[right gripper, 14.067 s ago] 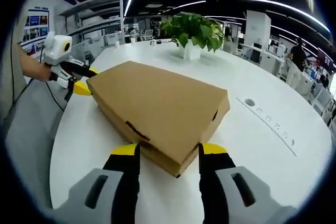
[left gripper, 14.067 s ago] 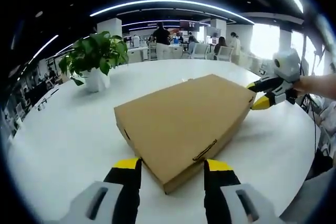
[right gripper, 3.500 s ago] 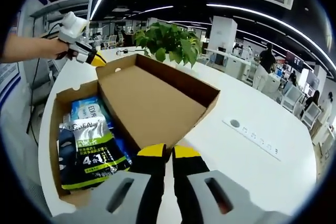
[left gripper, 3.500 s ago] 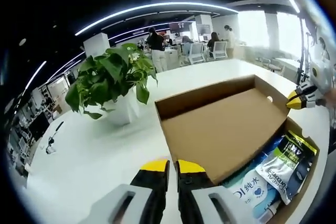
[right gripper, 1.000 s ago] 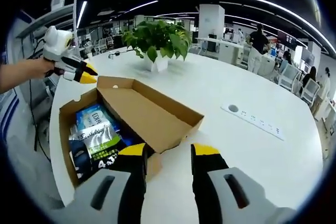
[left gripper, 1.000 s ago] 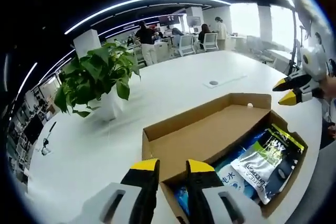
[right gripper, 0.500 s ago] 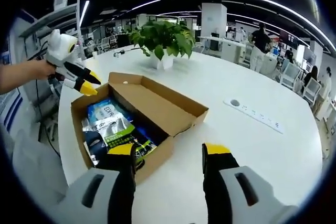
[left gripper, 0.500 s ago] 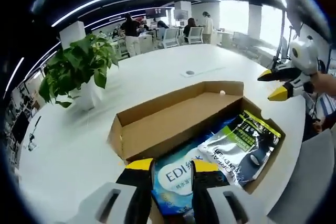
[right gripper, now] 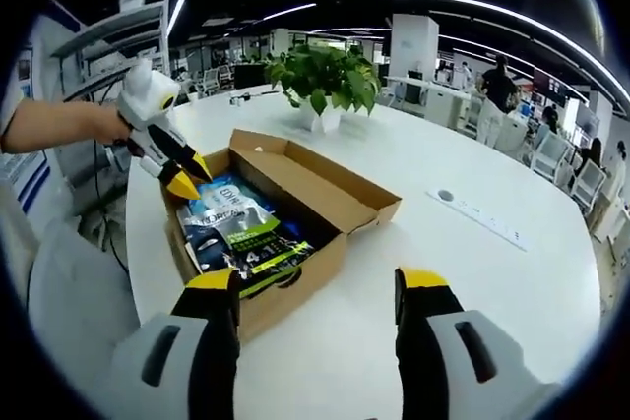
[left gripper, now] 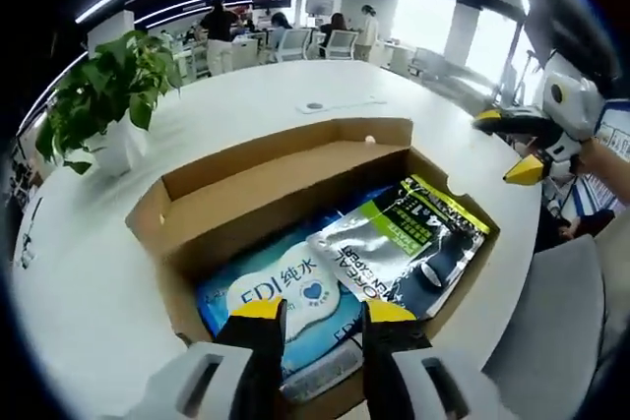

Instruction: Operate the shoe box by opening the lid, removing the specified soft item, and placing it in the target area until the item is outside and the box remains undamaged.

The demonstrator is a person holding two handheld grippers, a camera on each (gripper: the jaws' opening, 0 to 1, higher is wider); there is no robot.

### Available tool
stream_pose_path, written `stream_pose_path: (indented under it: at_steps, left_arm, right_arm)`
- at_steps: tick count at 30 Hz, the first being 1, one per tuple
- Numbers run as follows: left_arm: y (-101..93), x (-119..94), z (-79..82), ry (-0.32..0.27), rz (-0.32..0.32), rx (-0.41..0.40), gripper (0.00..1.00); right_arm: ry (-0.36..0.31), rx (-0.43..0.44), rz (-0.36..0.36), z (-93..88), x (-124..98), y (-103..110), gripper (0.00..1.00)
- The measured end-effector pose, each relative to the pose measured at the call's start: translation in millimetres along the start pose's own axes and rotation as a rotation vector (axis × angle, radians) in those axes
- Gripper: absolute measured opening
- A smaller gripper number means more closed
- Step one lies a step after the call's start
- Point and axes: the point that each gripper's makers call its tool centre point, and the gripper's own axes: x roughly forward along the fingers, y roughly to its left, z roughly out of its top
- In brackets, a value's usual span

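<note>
Directly ahead of the left gripper (left gripper: 315, 314), whose yellow-tipped jaws stand a narrow gap apart with nothing between them, lies the open shoe box (left gripper: 172, 263) on a white table (left gripper: 79, 272). Its lid (left gripper: 285, 166) is folded back on the side away from this gripper. Inside the box, just beyond the jaw tips, sits a blue and white soft pack (left gripper: 285, 287), and overlapping it to the right is a silver, green and black pouch (left gripper: 404, 243). Farther right, past the box's corner, the right gripper (left gripper: 517, 145) is held in a hand, jaws parted. From the right gripper (right gripper: 315, 287), whose jaws are spread wide and empty, the box (right gripper: 295, 277) lies ahead and slightly left, with the pouch (right gripper: 246, 238) nearest and the blue pack (right gripper: 219, 194) behind it. Over the box's far left corner hangs the left gripper (right gripper: 182, 176). A potted plant (right gripper: 330, 81) stands well beyond the box.
</note>
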Motion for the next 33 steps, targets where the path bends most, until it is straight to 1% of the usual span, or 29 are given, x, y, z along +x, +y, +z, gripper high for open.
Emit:
stream_pose_path:
  at_steps: [5,7,12,15,18,21,26,29,33]
  left_arm:
    - [-7.2,4.4,-3.9,0.017,-0.041,-0.041,0.3]
    - [-12.4,7.5,-7.7,0.033,-0.069,-0.073,0.3]
    - [-17.8,14.1,-13.3,0.067,-0.091,-0.069,0.3]
    - [-22.4,17.2,-16.0,0.09,-0.115,-0.088,0.29]
    - [-26.9,20.9,-15.7,0.103,-0.151,-0.137,0.29]
    - [-29.1,24.2,-13.9,0.106,-0.175,-0.18,0.28]
    - [-29.4,28.9,-11.6,0.106,-0.206,-0.275,0.26]
    - [-34.4,28.4,-12.1,0.118,-0.233,-0.325,0.23]
    - [-38.4,29.3,-13.2,0.131,-0.273,-0.426,0.17]
  right_arm:
    - [-0.002,0.017,-0.004,-5.5,-9.6,3.5,0.63]
    - [-0.009,0.017,-0.012,-7.0,-14.0,4.5,0.63]
    - [-0.012,0.036,-0.02,-15.3,-23.9,8.1,0.64]
    - [-0.005,0.04,-0.022,-20.2,-27.2,10.6,0.64]
    - [-0.003,0.046,-0.022,-22.8,-29.4,12.2,0.64]
    - [-0.004,0.052,-0.019,-24.1,-30.6,14.6,0.64]
    - [-0.004,0.06,-0.008,-24.3,-30.7,19.5,0.64]
    - [-0.004,0.059,-0.002,-23.9,-29.9,22.4,0.63]
    - [-0.001,0.066,0.009,-23.8,-27.5,26.9,0.63]
